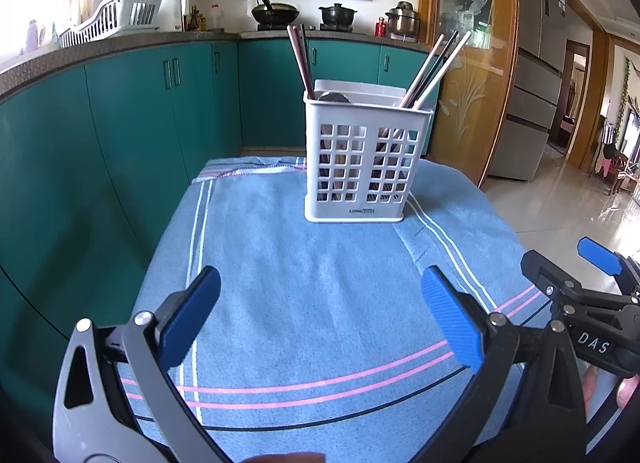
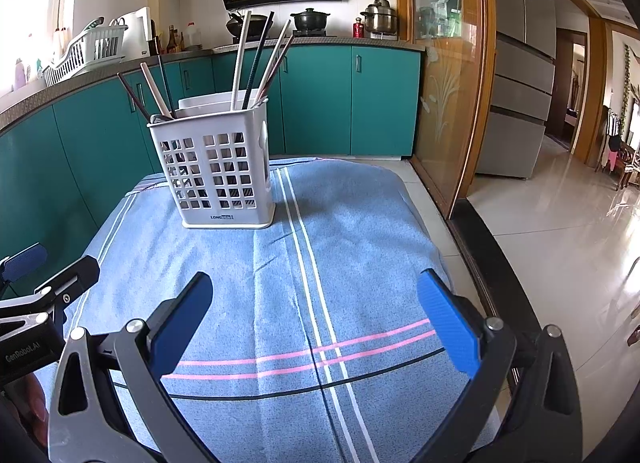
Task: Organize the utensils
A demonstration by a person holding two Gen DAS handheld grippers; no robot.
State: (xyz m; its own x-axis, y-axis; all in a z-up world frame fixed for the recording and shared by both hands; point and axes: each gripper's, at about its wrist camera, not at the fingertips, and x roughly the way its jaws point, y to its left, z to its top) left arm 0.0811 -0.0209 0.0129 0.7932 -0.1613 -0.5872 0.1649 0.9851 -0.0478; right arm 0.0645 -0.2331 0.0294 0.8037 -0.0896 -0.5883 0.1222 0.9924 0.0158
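Square white perforated plastic utensil basket [image 1: 362,167], smooth and faintly shiny. Blue striped terry cloth towel [image 1: 304,303] beneath, matt and nubbly. Textured blue rubbery pads [image 1: 452,315] on matt black and grey gripper arms. Glossy teal cabinet doors [image 1: 132,111]; polished pale floor tiles [image 2: 560,247].

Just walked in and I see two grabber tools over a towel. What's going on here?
A person is holding a gripper in each hand above a blue striped towel. Both the left gripper and the right gripper have their jaws wide apart and hold nothing. A white slotted utensil holder stands upright on the far part of the towel, with chopsticks sticking out of its compartments. No loose utensils show on the towel, so the sorting looks done or nearly so.
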